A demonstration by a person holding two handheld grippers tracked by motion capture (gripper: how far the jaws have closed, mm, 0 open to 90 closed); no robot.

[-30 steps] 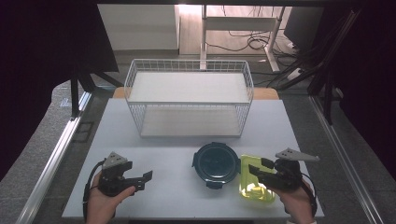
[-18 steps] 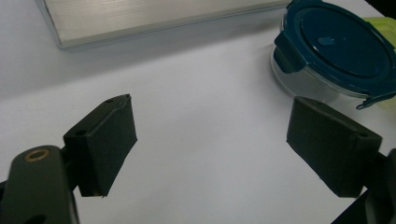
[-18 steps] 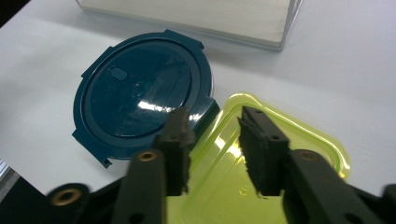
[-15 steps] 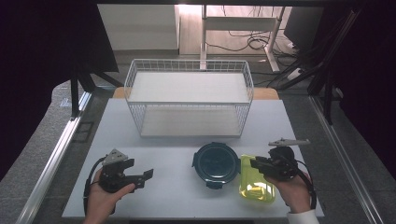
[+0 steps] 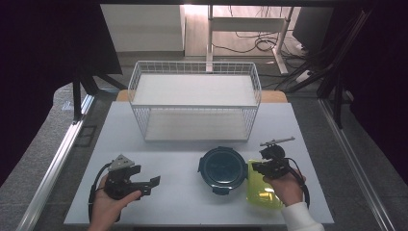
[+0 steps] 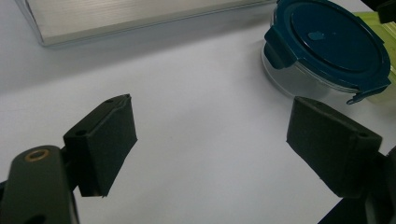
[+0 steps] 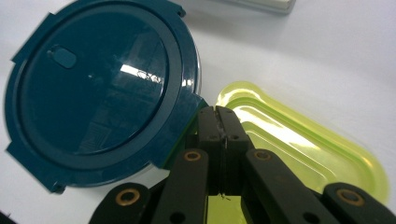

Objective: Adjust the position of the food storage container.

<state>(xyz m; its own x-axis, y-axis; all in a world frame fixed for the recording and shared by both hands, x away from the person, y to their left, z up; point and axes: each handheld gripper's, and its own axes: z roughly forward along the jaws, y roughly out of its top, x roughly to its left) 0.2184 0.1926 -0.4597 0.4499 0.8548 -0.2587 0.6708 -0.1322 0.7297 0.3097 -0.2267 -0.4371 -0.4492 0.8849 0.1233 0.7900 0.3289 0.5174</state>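
Jaws of my right gripper (image 7: 219,114) have just closed together, empty, beside the blue-lidded round container (image 5: 223,168), above the yellow lid (image 7: 299,144); my left gripper (image 6: 210,140) gapes open nearby.

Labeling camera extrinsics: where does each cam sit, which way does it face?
High view: above the person's side, facing forward and down on the table; both hands, left gripper, right gripper.
Left gripper view: along open jaws toward the round container.
Right gripper view: along shut jaws, beside the container's lid latch and over the yellow-green lid.
Shared: container, lid.
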